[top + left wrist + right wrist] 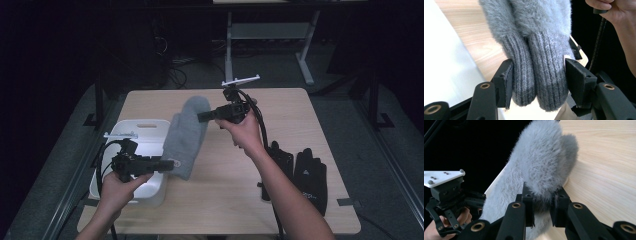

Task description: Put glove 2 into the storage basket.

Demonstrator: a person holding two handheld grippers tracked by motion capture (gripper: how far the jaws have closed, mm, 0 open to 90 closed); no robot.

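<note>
A pair of grey fuzzy mittens [187, 135] hangs slanting over the wooden table [300, 105]. My right gripper [201, 117] is shut on the mittens' fluffy tip [544, 170] and holds that end up. The ribbed cuffs [536, 75] lie between the wide-apart jaws of my left gripper [172, 163]. Its pads [509, 80] stand at either side of the cuffs, touching them but not squeezing them, so the left gripper is open. In the right gripper view, the left gripper [447, 202] appears lower left, held in a hand.
A white bin [145, 130] stands at the table's left edge, under my left hand. A pair of black gloves [302, 175] lies flat at the right front. The right gripper's cable [262, 130] trails along the forearm. Dark floor and a desk frame [270, 35] lie beyond.
</note>
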